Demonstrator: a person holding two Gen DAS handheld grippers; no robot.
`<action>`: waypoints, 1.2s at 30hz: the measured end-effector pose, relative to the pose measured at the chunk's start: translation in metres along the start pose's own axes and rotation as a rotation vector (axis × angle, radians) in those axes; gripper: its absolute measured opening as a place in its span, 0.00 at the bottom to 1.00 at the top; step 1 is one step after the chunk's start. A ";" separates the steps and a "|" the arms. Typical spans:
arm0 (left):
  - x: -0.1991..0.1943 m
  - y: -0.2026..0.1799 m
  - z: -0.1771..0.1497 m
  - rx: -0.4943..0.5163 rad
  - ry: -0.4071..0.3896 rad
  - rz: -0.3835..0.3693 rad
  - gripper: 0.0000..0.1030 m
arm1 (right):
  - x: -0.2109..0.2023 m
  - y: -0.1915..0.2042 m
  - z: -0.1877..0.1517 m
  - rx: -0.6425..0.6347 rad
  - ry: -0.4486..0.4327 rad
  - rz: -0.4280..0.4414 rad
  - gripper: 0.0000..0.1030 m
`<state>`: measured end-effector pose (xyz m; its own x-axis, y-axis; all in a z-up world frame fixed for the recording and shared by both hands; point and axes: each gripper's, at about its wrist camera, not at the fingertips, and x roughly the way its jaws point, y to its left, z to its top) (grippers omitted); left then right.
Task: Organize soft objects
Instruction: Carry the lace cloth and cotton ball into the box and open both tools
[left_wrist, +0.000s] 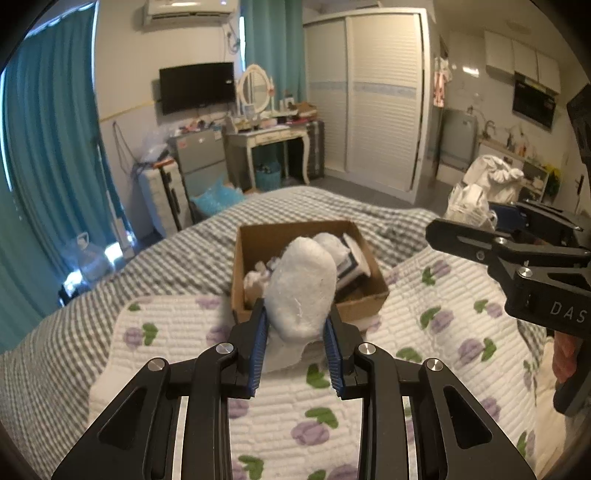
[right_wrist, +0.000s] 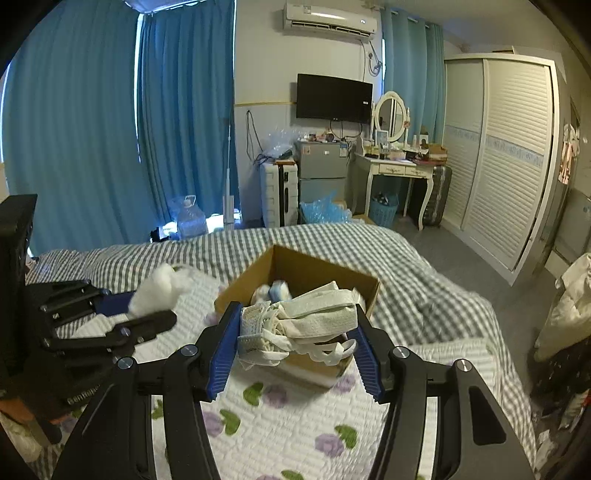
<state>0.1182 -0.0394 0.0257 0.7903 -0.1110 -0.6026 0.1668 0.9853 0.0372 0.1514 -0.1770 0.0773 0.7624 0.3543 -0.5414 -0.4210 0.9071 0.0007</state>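
The box contents are partly hidden. The left claw grips a fluffy white sock; the right claw clamps bundled white cloth.

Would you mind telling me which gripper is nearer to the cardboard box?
Right. The right gripper hangs over the cardboard box near rim; the left gripper sits off to the box's left side.

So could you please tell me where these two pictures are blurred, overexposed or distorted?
Left wrist view: the white fluffy sock in the left gripper is washed out, the curtains bow outward. Right wrist view: the cardboard box is slightly soft, floor glare beside the water bottle, the wardrobe bends.
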 end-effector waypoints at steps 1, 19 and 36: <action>0.006 0.000 0.004 0.000 -0.001 -0.002 0.27 | 0.003 -0.001 0.004 0.002 -0.004 -0.002 0.55; 0.170 0.026 0.020 -0.001 0.077 0.019 0.70 | 0.177 -0.046 0.009 0.072 0.116 0.010 0.55; 0.137 0.024 0.018 0.051 -0.049 0.076 0.71 | 0.187 -0.054 0.034 0.153 0.025 -0.037 0.84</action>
<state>0.2410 -0.0329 -0.0413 0.8293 -0.0438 -0.5571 0.1344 0.9833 0.1228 0.3337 -0.1524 0.0048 0.7632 0.3156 -0.5638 -0.3111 0.9443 0.1074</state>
